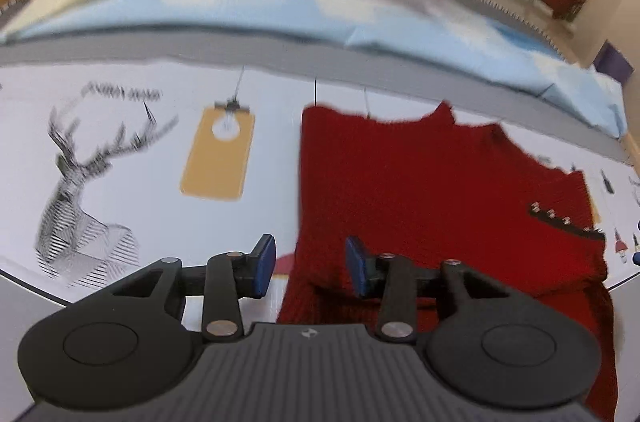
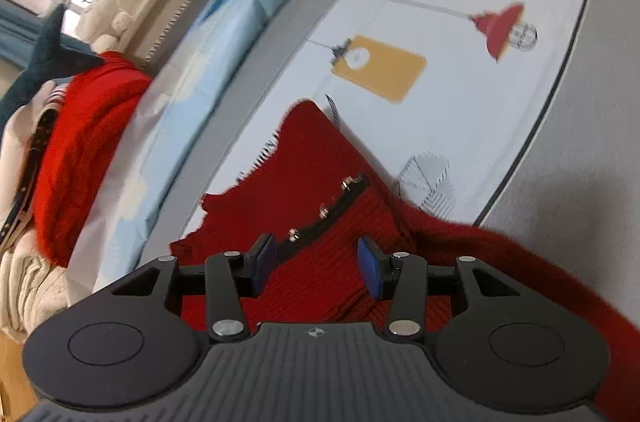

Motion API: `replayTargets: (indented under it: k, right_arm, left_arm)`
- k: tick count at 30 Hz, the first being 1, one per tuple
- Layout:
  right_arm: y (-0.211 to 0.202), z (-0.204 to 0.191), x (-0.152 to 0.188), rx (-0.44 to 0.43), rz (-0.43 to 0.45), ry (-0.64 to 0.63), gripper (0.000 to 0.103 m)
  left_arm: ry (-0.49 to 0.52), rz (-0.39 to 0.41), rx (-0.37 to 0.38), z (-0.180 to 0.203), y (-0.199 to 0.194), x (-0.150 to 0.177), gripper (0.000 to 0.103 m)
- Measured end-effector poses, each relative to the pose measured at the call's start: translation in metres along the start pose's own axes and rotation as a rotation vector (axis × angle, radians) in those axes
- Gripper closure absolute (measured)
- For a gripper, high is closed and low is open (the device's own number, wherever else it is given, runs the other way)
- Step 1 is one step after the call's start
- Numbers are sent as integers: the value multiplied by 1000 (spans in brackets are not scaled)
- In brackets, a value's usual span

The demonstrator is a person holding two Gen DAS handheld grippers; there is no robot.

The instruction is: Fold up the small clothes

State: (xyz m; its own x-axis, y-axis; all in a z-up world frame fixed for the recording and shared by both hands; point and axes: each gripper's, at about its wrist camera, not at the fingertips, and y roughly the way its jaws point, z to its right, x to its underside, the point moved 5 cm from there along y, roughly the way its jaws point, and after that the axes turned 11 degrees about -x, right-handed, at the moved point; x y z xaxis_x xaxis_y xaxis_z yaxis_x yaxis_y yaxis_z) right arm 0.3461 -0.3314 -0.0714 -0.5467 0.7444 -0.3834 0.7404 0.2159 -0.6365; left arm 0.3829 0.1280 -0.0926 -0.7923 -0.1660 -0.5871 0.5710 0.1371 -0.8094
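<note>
Hovering both tongs, left tongs and right tongs, apart and empty over the red sweater, we should pinch matching edges and fold evenly.

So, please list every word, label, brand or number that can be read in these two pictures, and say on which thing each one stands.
No text can be read with certainty.
Printed line above the deer drawing on the white printed sheet: too blurred to read.
Small emblem on the left gripper body: a symbol, no letters.
Same emblem on the right gripper body: no letters.
Red knitted garment: no label visible.
</note>
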Motion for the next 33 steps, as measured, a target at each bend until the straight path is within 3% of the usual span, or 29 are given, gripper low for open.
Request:
replayTargets:
  k: [5, 9, 12, 16, 21, 24, 29, 31, 33]
  right_arm:
    - [-41, -9, -9, 16, 39, -139, 55]
    - [-94, -22, -8, -4, 84, -327, 54]
    - [-138, -21, 0, -15, 102, -407, 52]
    - [-200, -10, 17, -53, 81, -451, 51]
    - [-257, 28, 58, -48, 65, -516, 48]
    - [-266, 63, 86, -12, 30, -512, 49]
    - [-251, 122, 124, 22, -41, -502, 49]
    - [-235, 149, 131, 110, -105, -454, 49]
    - [-225, 162, 132, 105, -143, -372, 50]
  left_arm:
    - [-13, 95, -34, -14, -61, 9, 59]
    - [48, 164, -39, -20, -126, 24, 59]
    - [89, 222, -20, -28, -177, 50, 59]
    - [61, 252, 21, -42, -223, 94, 59]
    - [-20, 173, 62, -54, -233, 156, 63]
    - [-25, 101, 36, -60, -215, 195, 64]
    - [-58, -131, 24, -75, -188, 245, 70]
    - [-57, -151, 52, -78, -187, 249, 70]
    - [-29, -119, 62, -79, -186, 250, 70]
